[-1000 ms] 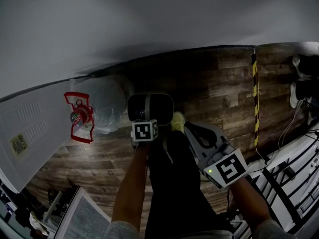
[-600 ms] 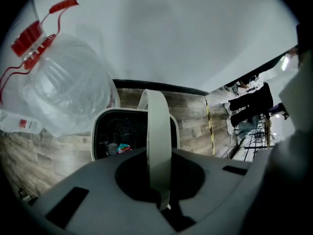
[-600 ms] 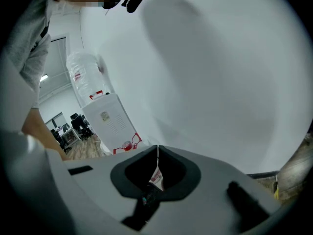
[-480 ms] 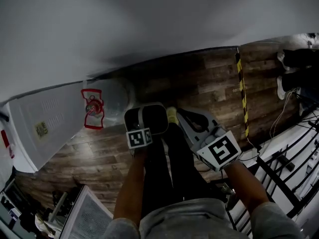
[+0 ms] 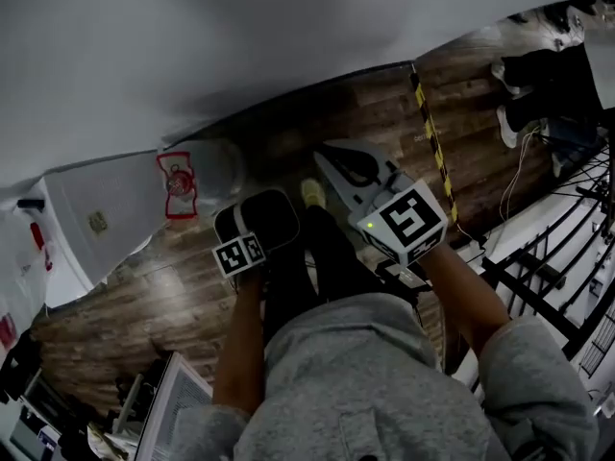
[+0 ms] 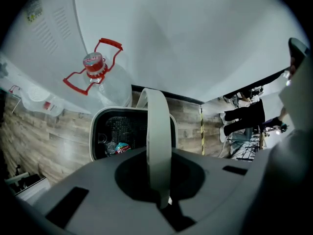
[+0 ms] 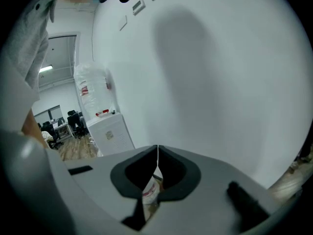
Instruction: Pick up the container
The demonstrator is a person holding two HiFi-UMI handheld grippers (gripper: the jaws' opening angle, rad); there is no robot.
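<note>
White plastic handle (image 6: 157,131) sits clenched at mid-span in the jaws of my left gripper (image 6: 161,202), the stiff, seemingly light container (image 6: 92,136) hanging over the wood floor (image 6: 49,146) near the wall (image 6: 195,43), while my right gripper (image 7: 157,152) pinches a thin wrapper (image 7: 150,192).

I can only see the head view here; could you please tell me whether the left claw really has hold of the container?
Observer: Yes. The left gripper view shows the left claw shut on the white handle of the container.
Operator: Thank you. Is anything inside it?
Observer: Yes, some litter lies at the bottom, including a colourful wrapper.
Operator: And the other claw, please?
Observer: The right gripper view shows the right claw shut on a thin packet with red print.
</note>
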